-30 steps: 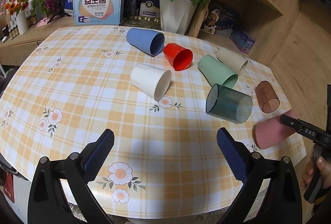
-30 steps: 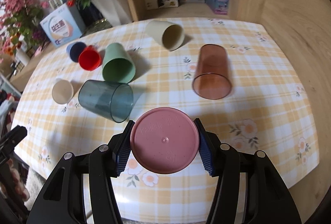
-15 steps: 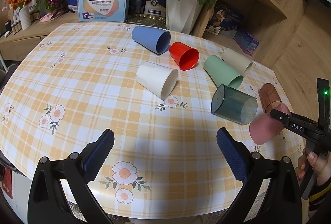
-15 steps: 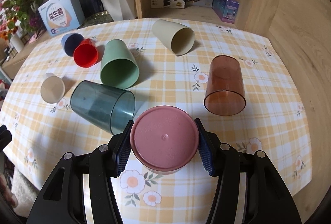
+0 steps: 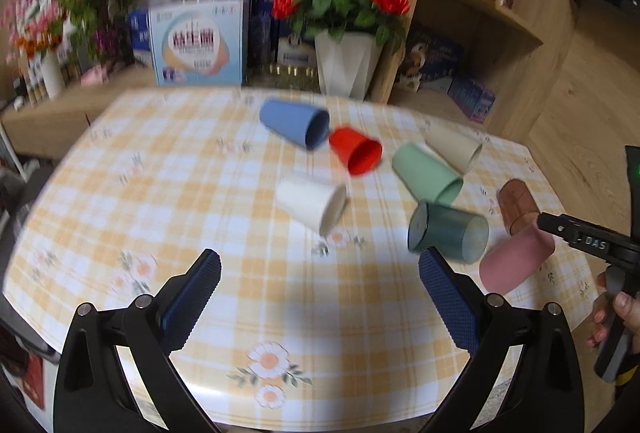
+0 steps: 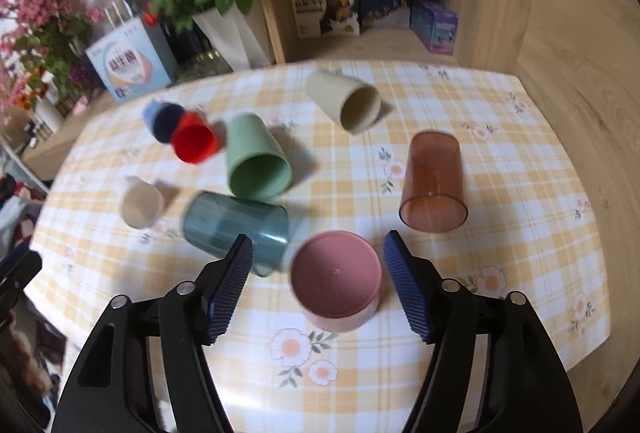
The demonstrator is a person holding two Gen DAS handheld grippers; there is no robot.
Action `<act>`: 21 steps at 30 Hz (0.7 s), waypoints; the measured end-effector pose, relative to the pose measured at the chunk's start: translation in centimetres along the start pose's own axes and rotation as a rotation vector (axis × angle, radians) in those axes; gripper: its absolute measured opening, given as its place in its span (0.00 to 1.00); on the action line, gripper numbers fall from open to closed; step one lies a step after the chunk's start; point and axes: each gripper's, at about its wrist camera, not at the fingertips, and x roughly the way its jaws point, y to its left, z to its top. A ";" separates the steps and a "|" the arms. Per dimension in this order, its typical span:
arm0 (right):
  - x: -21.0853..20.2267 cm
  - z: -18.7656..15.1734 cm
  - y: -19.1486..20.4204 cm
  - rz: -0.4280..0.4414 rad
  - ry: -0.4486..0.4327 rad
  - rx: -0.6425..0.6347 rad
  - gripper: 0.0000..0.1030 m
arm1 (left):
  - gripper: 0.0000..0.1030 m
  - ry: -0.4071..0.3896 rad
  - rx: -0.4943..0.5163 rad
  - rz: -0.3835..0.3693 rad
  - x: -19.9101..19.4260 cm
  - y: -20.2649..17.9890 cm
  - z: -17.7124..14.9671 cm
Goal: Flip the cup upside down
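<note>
A pink cup (image 6: 336,279) stands upside down on the checked tablecloth, its flat base up, between the spread fingers of my right gripper (image 6: 318,285). The fingers stand apart from the cup on both sides. In the left wrist view the pink cup (image 5: 516,263) looks tilted and blurred next to the right gripper (image 5: 560,229) at the far right. My left gripper (image 5: 320,297) is open and empty above the table's near part.
Several cups lie on their sides: blue (image 5: 294,123), red (image 5: 356,151), white (image 5: 312,203), green (image 5: 426,173), beige (image 5: 454,149), clear teal (image 5: 448,233). A clear brown cup (image 6: 434,181) stands mouth down. A vase of roses (image 5: 346,65) and a wooden shelf stand behind the table.
My right gripper has opened and let go of the pink cup, which now rests base up on the cloth. Both cameras have pulled back and up a little.
</note>
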 end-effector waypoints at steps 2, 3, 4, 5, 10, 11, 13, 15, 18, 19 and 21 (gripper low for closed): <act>-1.7 0.3 0.2 0.039 -0.020 0.010 0.69 | 0.94 -0.030 0.027 0.008 -1.1 -0.3 0.6; -2.3 0.3 0.4 0.052 -0.030 0.012 0.73 | 0.94 -0.044 0.040 0.012 -1.8 -0.4 1.0; -3.3 0.3 0.6 0.064 -0.048 0.011 0.78 | 0.94 -0.056 0.047 0.017 -2.6 -0.4 1.4; -4.2 0.3 0.8 0.056 -0.069 0.008 0.83 | 0.94 -0.062 0.047 0.015 -3.2 -0.4 1.7; -8.8 -0.1 1.8 0.019 -0.157 -0.016 0.85 | 0.94 -0.116 0.043 0.033 -6.6 -0.5 2.7; -9.6 -0.1 1.8 0.015 -0.170 -0.018 0.85 | 0.94 -0.136 0.052 0.041 -7.5 -0.7 2.8; -11.3 -0.4 2.0 0.017 -0.202 -0.022 0.85 | 0.94 -0.165 0.066 0.044 -8.7 -1.0 2.9; -12.8 -0.8 2.2 0.020 -0.229 -0.020 0.85 | 0.94 -0.199 0.077 0.043 -10.1 -1.4 2.9; -14.9 -1.6 2.3 0.035 -0.264 -0.011 0.85 | 0.94 -0.246 0.087 0.033 -12.1 -1.7 2.8; -15.6 -1.8 2.4 0.042 -0.276 -0.006 0.85 | 0.94 -0.253 0.089 0.033 -12.5 -1.9 2.8; -16.7 -2.3 2.4 0.050 -0.302 0.011 0.85 | 0.94 -0.262 0.090 0.041 -13.2 -2.1 2.8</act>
